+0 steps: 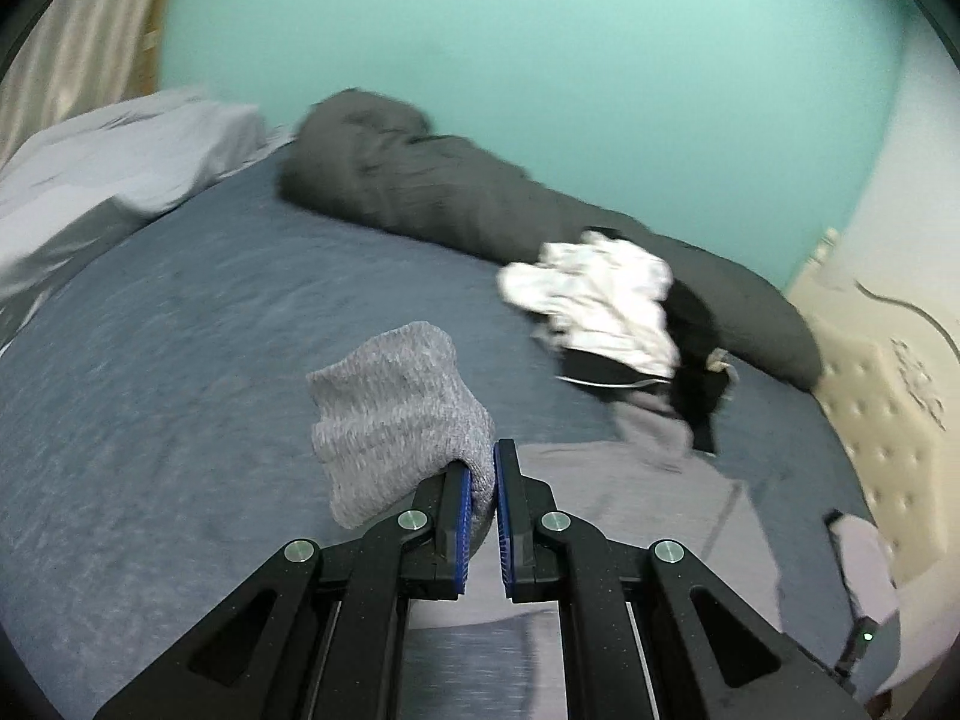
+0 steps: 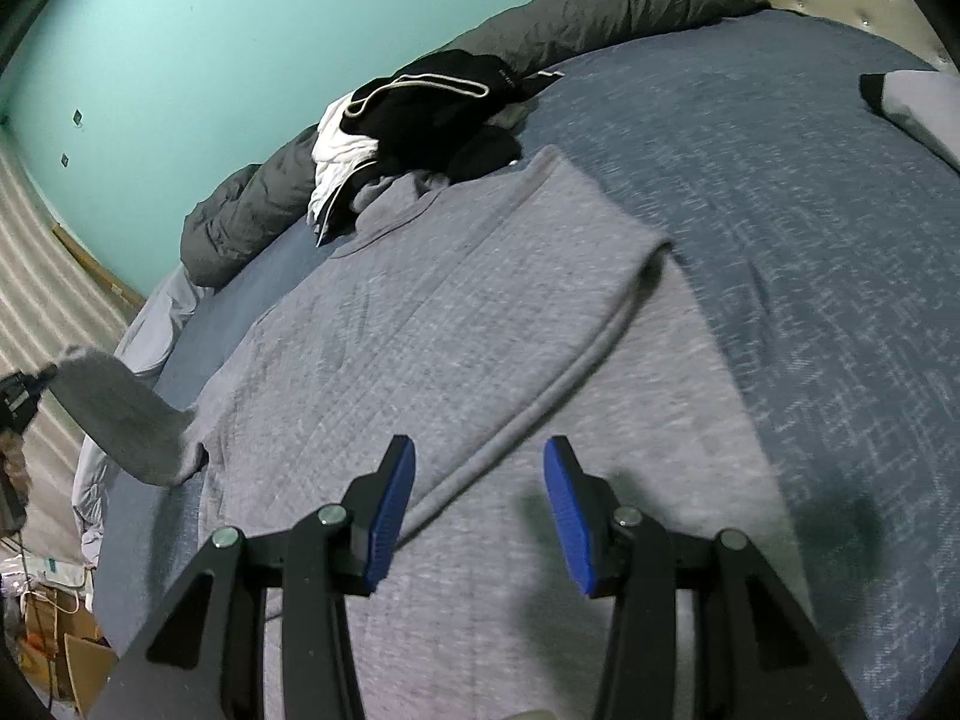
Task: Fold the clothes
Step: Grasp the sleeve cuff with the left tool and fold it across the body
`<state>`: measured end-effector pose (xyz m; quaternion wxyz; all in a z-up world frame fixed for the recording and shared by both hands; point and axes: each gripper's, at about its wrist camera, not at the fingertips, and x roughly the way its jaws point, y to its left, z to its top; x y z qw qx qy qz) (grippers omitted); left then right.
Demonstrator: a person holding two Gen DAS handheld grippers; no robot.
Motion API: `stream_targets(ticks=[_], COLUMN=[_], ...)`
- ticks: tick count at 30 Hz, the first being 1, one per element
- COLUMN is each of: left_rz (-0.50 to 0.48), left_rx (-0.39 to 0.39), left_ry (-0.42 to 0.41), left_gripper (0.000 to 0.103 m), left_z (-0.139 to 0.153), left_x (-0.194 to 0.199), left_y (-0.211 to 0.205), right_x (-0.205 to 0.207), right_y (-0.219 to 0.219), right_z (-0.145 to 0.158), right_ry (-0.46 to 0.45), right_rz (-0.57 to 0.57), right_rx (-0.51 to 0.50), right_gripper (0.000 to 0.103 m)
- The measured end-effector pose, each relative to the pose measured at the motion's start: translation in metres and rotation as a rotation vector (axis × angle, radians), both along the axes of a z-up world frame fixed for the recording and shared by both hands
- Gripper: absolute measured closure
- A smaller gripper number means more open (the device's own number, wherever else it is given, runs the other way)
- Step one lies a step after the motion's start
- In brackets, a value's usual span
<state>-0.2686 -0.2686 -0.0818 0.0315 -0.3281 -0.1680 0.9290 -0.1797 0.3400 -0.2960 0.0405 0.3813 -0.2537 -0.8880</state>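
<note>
A grey heathered T-shirt (image 2: 432, 324) lies spread on the blue bed sheet (image 2: 810, 228), its right sleeve folded inward across the chest. My left gripper (image 1: 483, 468) is shut on the shirt's left sleeve (image 1: 396, 414) and holds it lifted above the bed; the raised sleeve (image 2: 126, 420) also shows at the left edge of the right wrist view. My right gripper (image 2: 480, 462) hovers open just over the shirt's lower body, straddling the folded sleeve's hem with nothing between its fingers.
A heap of black and white clothes (image 1: 624, 312) sits at the shirt's collar end, against a long rolled dark grey duvet (image 1: 432, 180) along the teal wall. Pale pillows (image 1: 120, 162) lie far left. A tufted cream headboard (image 1: 888, 420) bounds the right side.
</note>
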Motion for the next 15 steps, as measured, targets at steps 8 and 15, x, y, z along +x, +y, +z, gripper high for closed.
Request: stream_targets(ticks=[8, 15], left_rz=[-0.16, -0.362], left_rx=[-0.015, -0.096], left_ry=[0.034, 0.068], left_gripper=[0.096, 0.096], left_z=[0.022, 0.038], left_x=[-0.005, 0.015], left_y=[0.1, 0.211], right_x=[0.024, 0.049], right_y=[0.011, 0.018], right_z=[-0.004, -0.006], right_ry=[-0.015, -0.027], right_rz=[0.001, -0.014], right_rx=[-0.009, -0.021], right_gripper=[0.058, 0.058])
